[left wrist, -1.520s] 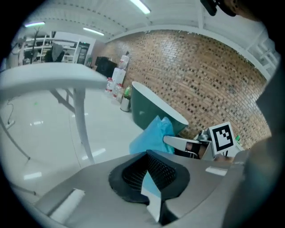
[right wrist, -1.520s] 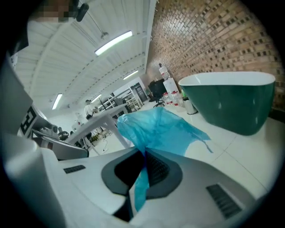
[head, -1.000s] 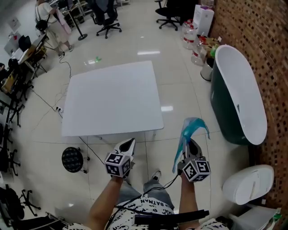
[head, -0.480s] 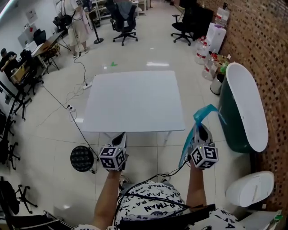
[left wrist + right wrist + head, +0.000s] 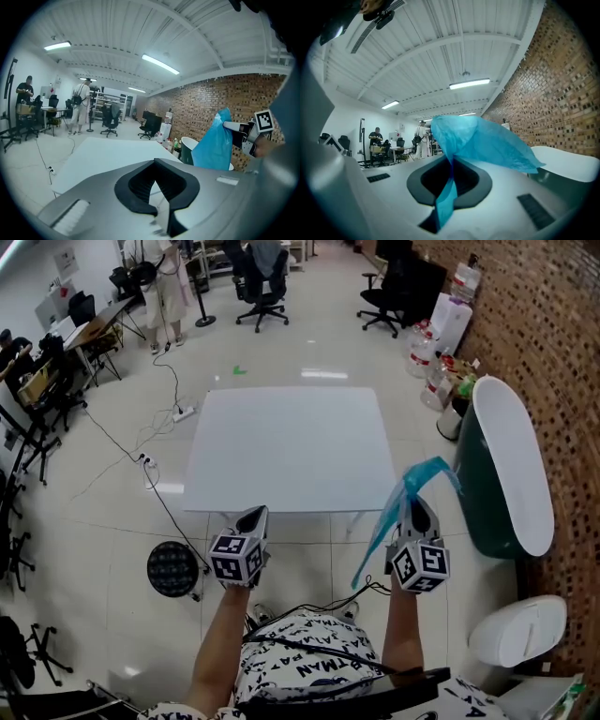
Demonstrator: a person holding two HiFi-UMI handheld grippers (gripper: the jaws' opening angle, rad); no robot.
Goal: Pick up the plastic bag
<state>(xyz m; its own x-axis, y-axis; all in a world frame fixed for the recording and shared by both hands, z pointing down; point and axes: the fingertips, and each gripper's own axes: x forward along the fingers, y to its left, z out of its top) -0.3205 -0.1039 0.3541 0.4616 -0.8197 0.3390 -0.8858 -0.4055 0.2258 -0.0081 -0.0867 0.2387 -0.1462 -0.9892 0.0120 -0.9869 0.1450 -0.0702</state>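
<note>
A thin blue plastic bag [image 5: 413, 486] hangs in the air off the near right corner of the white table [image 5: 291, 446], clear of its top. My right gripper [image 5: 419, 513] is shut on it; a loose strip trails down to the left. In the right gripper view the bag [image 5: 487, 140] bunches out of the closed jaws of the right gripper [image 5: 450, 180]. My left gripper [image 5: 254, 518] hovers just off the table's near edge, shut with nothing in it. In the left gripper view the left gripper [image 5: 157, 183] faces the table, with the bag [image 5: 213, 145] at the right.
A dark green tub with a white rim [image 5: 511, 465] stands against the brick wall at the right, a white lid [image 5: 516, 629] nearer me. A round black stool [image 5: 172, 568] and a floor cable lie at the left. Office chairs [image 5: 258, 282], water bottles [image 5: 441, 329] and people are farther back.
The head view has turned, so the table now sits more central. The right gripper keeps its hold on the bag, which has shifted and flapped a little. The left gripper has barely moved.
</note>
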